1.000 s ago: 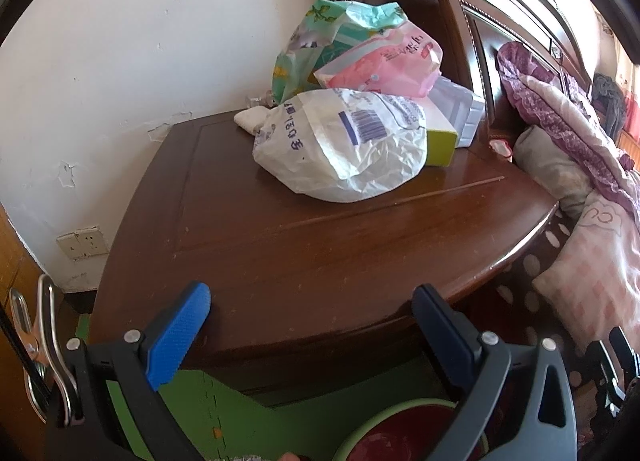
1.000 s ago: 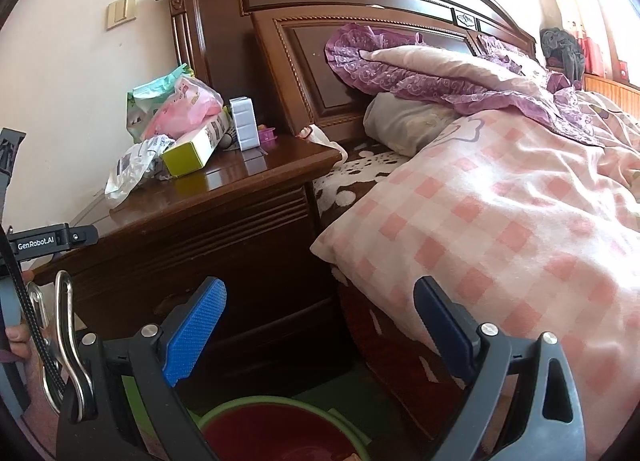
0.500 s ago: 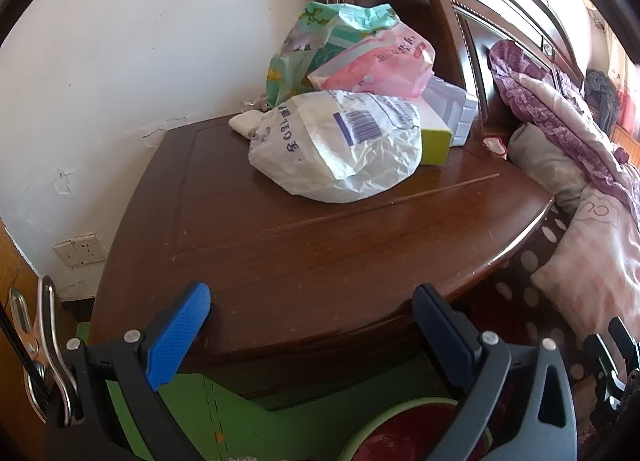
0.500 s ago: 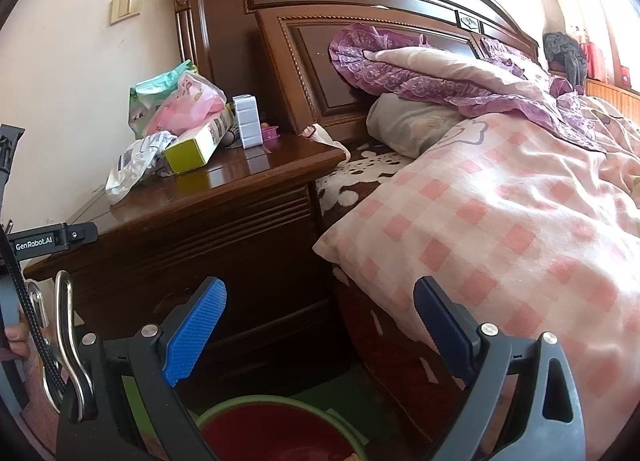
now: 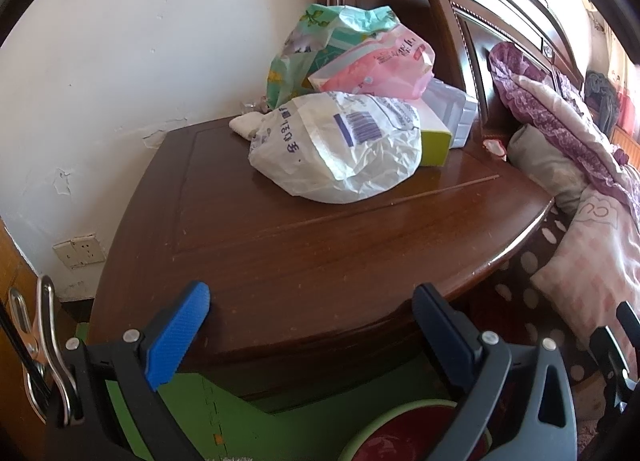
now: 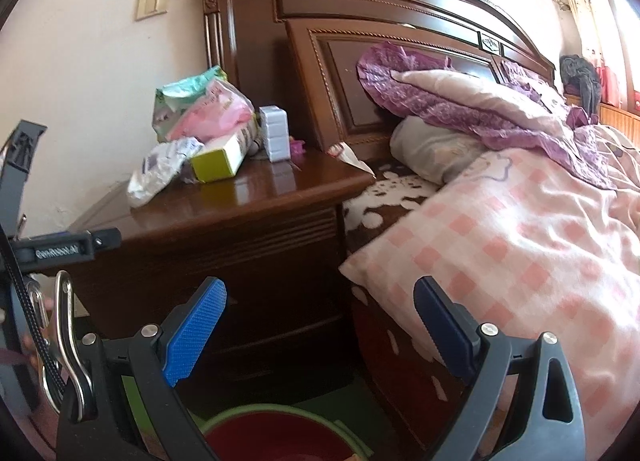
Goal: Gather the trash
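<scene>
Left gripper (image 5: 310, 303): jaws held wide apart, nothing between them; poised at the near rim of the nightstand.
Right gripper (image 6: 320, 301): jaws spread, nothing gripped; aimed at the nightstand's drawer front and the bed edge.
Bin (image 6: 276, 435): red inside, green rim; seen low beneath both grippers, on the floor.
Nightstand (image 5: 320, 253): front half of the top is bare wood; curved front edge is unobstructed.
White crumpled bag (image 5: 340, 149): lies at mid-depth on the top, well apart from the left gripper.
Rear pile: green bag (image 5: 316, 41), pink bag (image 5: 384, 65) and yellow-green box (image 5: 434, 139) are crowded against the wall and headboard.
Right side: pink checked quilt (image 6: 520, 245) is bounded close to the nightstand.
</scene>
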A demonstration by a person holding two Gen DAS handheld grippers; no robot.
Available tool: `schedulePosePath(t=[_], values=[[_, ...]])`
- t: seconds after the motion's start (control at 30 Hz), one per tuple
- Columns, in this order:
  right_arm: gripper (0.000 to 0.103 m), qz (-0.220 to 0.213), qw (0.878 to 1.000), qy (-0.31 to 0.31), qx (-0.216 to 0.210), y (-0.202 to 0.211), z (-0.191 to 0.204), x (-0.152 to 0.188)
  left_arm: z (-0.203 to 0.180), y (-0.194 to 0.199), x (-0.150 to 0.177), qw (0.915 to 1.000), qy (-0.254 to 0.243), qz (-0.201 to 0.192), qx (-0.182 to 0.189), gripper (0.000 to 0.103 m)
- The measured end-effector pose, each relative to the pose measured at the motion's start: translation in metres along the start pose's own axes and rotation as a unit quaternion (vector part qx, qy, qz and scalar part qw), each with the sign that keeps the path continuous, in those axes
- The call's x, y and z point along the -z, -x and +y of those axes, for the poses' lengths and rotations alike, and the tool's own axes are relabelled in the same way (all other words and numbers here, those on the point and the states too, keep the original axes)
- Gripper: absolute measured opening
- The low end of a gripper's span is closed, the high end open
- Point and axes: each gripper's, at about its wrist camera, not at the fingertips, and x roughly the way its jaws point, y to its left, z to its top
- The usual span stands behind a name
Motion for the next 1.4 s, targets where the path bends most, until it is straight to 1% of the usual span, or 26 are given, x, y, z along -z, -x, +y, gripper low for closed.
schedulePosePath(t=[0.13,0.27,0.37,0.43,0.5,0.63,0.73,0.83,0.9,1.03,1.1,1.2,1.3,1.4], values=[[0.097,0.004,1.0,0.006,-0.024,0.0,0.008,-0.007,-0.001,0.001,0.002,1.0,-0.008,-0.002,0.003,0.103],[0.097,0.001,0.999,0.004,-0.046,-0.001,0.013,-0.015,-0.007,0.0,0.002,0.9993,-0.035,0.005,0.007,0.102],[0.097,0.002,0.998,0.023,-0.058,-0.004,0.019,-0.025,-0.007,0.001,0.001,0.9988,-0.045,0.007,0.018,0.1],[0.097,0.013,0.997,0.033,-0.065,-0.008,0.023,-0.031,-0.003,0.002,-0.003,0.9987,-0.037,0.012,0.033,0.097],[0.097,0.02,0.996,0.034,-0.074,-0.01,0.025,-0.035,0.003,0.004,-0.011,0.9987,-0.025,0.012,0.044,0.096],[0.097,0.03,0.994,0.056,-0.088,-0.012,0.034,-0.045,0.012,0.013,-0.033,0.999,-0.012,-0.014,0.042,0.096],[0.097,0.025,0.993,0.08,-0.084,-0.012,0.042,-0.05,0.012,0.016,-0.052,0.9984,-0.016,-0.028,0.045,0.096],[0.097,0.021,0.991,0.097,-0.089,-0.013,0.048,-0.056,0.011,0.013,-0.073,0.9984,-0.011,-0.04,0.038,0.096],[0.097,0.02,0.991,0.098,-0.091,-0.015,0.048,-0.063,0.01,0.01,-0.082,0.9981,-0.009,-0.047,0.039,0.096],[0.097,0.017,0.992,0.085,-0.093,-0.021,0.042,-0.077,0.008,-0.001,-0.103,0.9982,0.004,-0.047,0.037,0.096],[0.097,0.015,0.992,0.086,-0.088,-0.026,0.038,-0.085,0.008,-0.005,-0.106,0.9979,0.015,-0.051,0.038,0.096],[0.096,0.012,0.993,0.098,-0.064,-0.036,0.031,-0.096,0.01,-0.008,-0.101,0.9971,0.028,-0.06,0.036,0.096],[0.095,0.018,0.994,0.097,-0.047,-0.051,0.019,-0.108,0.011,-0.011,-0.097,0.9975,0.024,-0.062,0.023,0.096],[0.093,0.025,0.996,0.083,-0.037,-0.07,0.004,-0.122,0.014,-0.013,-0.096,0.9975,0.023,-0.064,0.021,0.096]])
